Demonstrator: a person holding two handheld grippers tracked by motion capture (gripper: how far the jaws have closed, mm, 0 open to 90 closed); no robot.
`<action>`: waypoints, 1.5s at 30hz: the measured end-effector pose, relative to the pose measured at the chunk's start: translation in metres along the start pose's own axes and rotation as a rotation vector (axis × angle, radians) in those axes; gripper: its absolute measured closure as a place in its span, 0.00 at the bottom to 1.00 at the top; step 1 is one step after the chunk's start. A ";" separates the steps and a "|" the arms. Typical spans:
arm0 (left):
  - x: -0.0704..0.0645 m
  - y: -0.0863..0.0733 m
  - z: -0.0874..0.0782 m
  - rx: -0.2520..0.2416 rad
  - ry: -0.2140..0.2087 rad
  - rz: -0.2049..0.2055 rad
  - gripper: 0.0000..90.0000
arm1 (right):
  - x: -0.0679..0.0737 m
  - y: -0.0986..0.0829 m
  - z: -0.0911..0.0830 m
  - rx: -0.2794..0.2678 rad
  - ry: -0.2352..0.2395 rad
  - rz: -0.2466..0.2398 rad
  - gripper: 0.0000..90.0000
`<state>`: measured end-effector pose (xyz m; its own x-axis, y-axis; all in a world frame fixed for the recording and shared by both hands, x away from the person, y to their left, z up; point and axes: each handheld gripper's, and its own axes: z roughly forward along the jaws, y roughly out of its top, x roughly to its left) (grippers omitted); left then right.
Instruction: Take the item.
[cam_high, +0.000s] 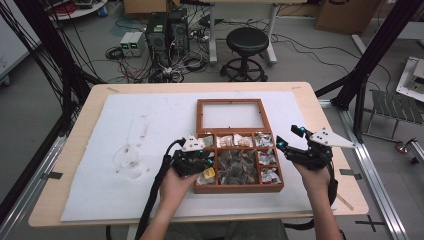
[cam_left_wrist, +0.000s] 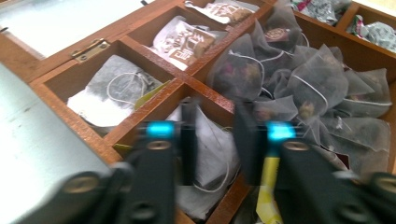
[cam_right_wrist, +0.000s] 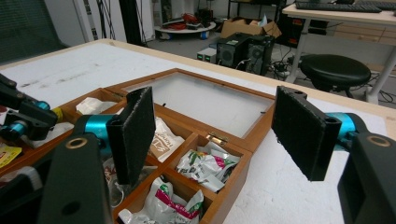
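An open wooden tea box (cam_high: 239, 189) sits on the white mat, its glass lid (cam_high: 230, 102) lying flat behind it. My left gripper (cam_high: 208, 164) reaches into the box's left column. In the left gripper view its jaws stand a little apart and dip into a compartment, either side of a white tea bag (cam_left_wrist: 210, 149); the left gripper (cam_left_wrist: 217, 140) is blurred. A heap of mesh tea bags (cam_left_wrist: 299, 84) fills the big middle compartment. My right gripper (cam_high: 289, 137) hovers just right of the box, wide open (cam_right_wrist: 217, 116) and holding nothing, above the foil sachets (cam_right_wrist: 205, 165).
The white mat (cam_high: 125, 125) covers most of the wooden table (cam_high: 330, 200); faint ring marks (cam_high: 127, 160) lie left of the box. Beyond the far edge stand a black stool (cam_high: 246, 42), computer towers (cam_high: 167, 30) and loose floor cables. A black frame post (cam_high: 370, 55) rises at the right.
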<state>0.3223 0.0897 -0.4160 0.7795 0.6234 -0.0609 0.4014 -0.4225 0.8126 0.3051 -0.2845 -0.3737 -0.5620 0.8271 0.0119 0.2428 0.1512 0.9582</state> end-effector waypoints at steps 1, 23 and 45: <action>0.000 0.000 0.000 -0.001 0.008 0.006 0.94 | 0.000 0.000 0.000 0.001 -0.001 0.003 0.35; -0.010 0.000 -0.026 -0.164 -0.027 0.019 0.99 | 0.000 0.002 0.005 0.000 -0.008 0.004 0.35; -0.014 -0.003 -0.044 -0.243 -0.022 0.018 0.99 | 0.003 0.007 0.007 -0.013 -0.006 -0.008 0.35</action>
<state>0.2888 0.1106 -0.3922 0.7967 0.6019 -0.0552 0.2620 -0.2616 0.9290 0.3107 -0.2768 -0.3693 -0.5587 0.8293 0.0028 0.2283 0.1506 0.9619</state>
